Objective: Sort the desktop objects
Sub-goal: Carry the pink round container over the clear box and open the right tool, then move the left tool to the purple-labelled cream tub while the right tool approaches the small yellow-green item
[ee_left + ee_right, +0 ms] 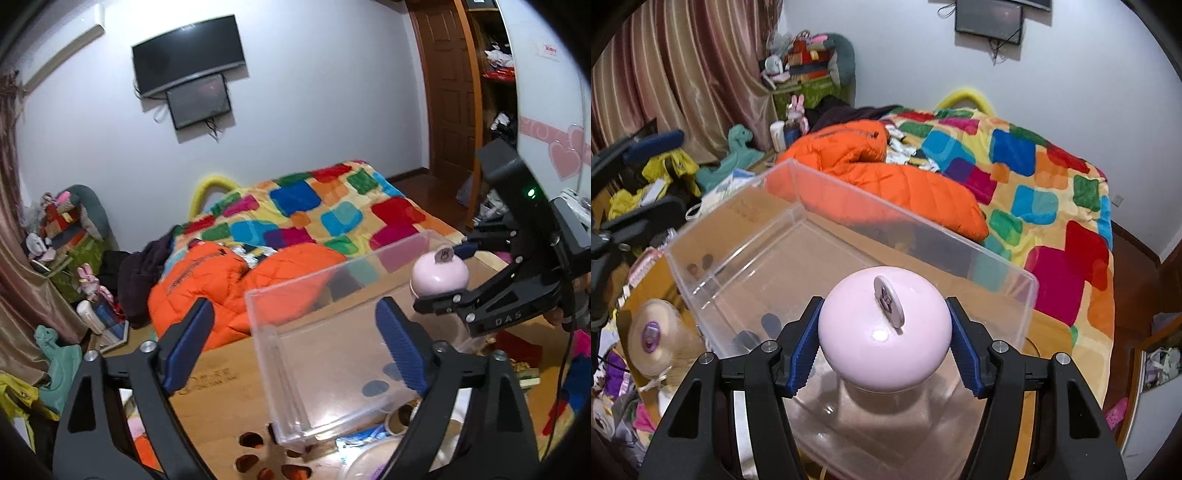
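Right wrist view: right gripper (884, 350) clamped on a pale pink dome-shaped object (884, 339), blue ribbed fingers (803, 354) pressing its widest part from both sides, held just above the near end of the clear plastic box (1015, 314) standing on the wooden bench (1049, 332). Smooth, glossy shell with a highlight on top and a small grey disc (889, 301) standing upright at the crown – probably hard plastic, light, and slippery, so best gripped low on the bulge rather than by the disc, which looks thin and could snap or twist. Seems to sit on a clear base, though hard to tell. Left wrist view: same pink object (439, 273) seen over the box's far right corner (432, 240); left gripper (295, 343) spread wide and holding nothing, one finger outside the box, the other showing against its clear wall. Box walls thin, rigid, likely light – prone to sliding if nudged.
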Demonstrator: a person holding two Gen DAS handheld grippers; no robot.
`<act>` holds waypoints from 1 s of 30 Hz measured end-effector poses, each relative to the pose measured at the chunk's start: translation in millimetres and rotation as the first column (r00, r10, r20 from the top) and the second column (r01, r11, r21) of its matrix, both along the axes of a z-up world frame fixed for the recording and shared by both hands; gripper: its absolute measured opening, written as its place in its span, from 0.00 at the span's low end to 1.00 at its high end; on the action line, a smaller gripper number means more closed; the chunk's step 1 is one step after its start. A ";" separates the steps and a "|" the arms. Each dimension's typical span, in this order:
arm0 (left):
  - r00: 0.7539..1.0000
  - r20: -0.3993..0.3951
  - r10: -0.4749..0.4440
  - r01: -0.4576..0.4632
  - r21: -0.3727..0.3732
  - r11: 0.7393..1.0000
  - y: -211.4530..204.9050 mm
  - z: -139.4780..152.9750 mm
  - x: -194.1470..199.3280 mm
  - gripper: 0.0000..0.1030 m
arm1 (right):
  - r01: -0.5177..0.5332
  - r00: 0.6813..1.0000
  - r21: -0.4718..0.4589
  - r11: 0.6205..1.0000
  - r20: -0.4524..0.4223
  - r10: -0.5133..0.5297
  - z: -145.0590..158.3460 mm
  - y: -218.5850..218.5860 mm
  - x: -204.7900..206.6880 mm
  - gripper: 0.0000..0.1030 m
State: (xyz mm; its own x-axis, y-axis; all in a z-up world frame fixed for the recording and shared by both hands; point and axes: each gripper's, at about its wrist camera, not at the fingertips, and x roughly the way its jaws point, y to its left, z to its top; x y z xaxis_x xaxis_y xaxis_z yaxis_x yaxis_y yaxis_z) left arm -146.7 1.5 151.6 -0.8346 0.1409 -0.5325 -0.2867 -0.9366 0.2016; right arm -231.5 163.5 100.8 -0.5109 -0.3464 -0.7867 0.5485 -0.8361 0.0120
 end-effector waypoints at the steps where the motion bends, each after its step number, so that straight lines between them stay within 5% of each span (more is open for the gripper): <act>1: 1.000 -0.013 0.001 -0.001 -0.003 1.000 -1.2 0.2 1.6 0.90 | -0.010 1.000 0.014 1.000 0.012 0.010 -2.8 -4.4 -2.9 0.58; 15: 0.998 -0.065 -0.010 0.014 0.054 0.998 -15.8 1.1 19.2 0.97 | -0.025 0.995 0.081 0.996 0.100 0.017 -14.2 -24.8 -11.9 0.60; 17: 0.998 -0.063 -0.007 0.011 0.061 0.998 -17.1 1.8 21.1 0.97 | -0.017 0.996 0.070 0.997 0.090 0.011 -10.6 -23.0 -9.0 0.69; 30: 0.995 -0.096 0.001 0.006 0.075 0.997 -17.9 10.6 58.7 0.98 | -0.006 0.998 0.000 1.000 -0.064 0.006 35.6 -1.9 52.7 0.79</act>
State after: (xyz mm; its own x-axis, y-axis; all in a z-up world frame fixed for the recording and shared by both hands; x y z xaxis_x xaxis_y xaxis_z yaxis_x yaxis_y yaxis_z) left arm -88.0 -16.4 162.2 -0.8810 0.1796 -0.4377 -0.2716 -0.9495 0.1571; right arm -178.8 161.6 136.4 -0.5581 -0.3502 -0.7523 0.5534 -0.8326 -0.0229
